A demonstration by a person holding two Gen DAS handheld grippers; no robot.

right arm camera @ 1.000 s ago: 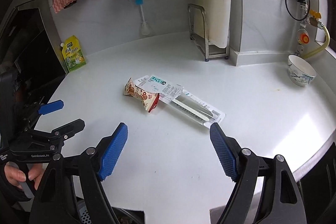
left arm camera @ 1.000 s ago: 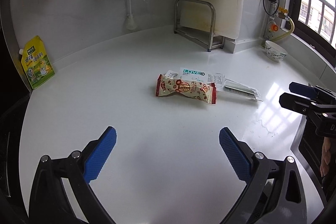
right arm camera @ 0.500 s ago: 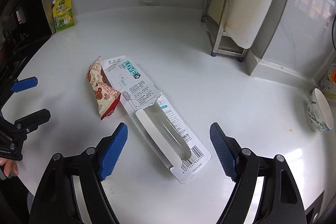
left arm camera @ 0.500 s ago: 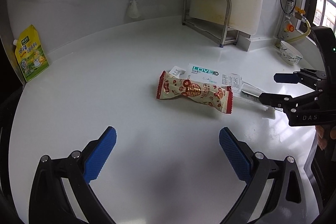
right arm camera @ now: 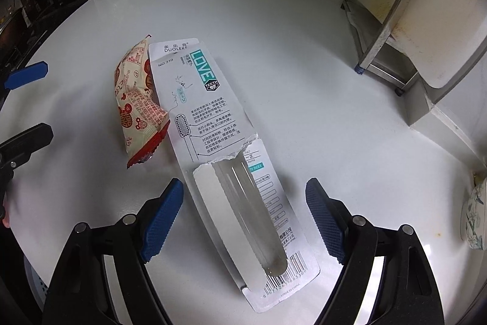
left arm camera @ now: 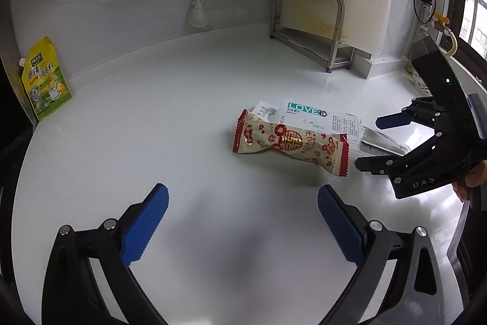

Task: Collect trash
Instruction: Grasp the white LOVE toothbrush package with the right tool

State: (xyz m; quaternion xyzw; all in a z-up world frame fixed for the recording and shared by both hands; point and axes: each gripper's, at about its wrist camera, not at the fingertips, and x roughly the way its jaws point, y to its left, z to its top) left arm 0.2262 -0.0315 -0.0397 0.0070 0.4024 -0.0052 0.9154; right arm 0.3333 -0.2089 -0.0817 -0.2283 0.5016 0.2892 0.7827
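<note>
On the white countertop (left arm camera: 182, 111), the left gripper (left arm camera: 242, 221) hangs with its jaws wide apart and nothing between them, short of the red-and-cream snack wrapper (left arm camera: 289, 145). That wrapper lies against the torn toothbrush blister pack (right arm camera: 231, 148). The right gripper (right arm camera: 243, 215) straddles the pack's clear lower half, blue pads (right arm camera: 161, 218) spread clear of its edges.

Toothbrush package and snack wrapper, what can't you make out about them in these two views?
- Toothbrush package, left wrist view: its far end is hidden behind the right tool.
- Snack wrapper, right wrist view: one edge is tucked under the package.
- Package small print, right wrist view: too small to read.
</note>
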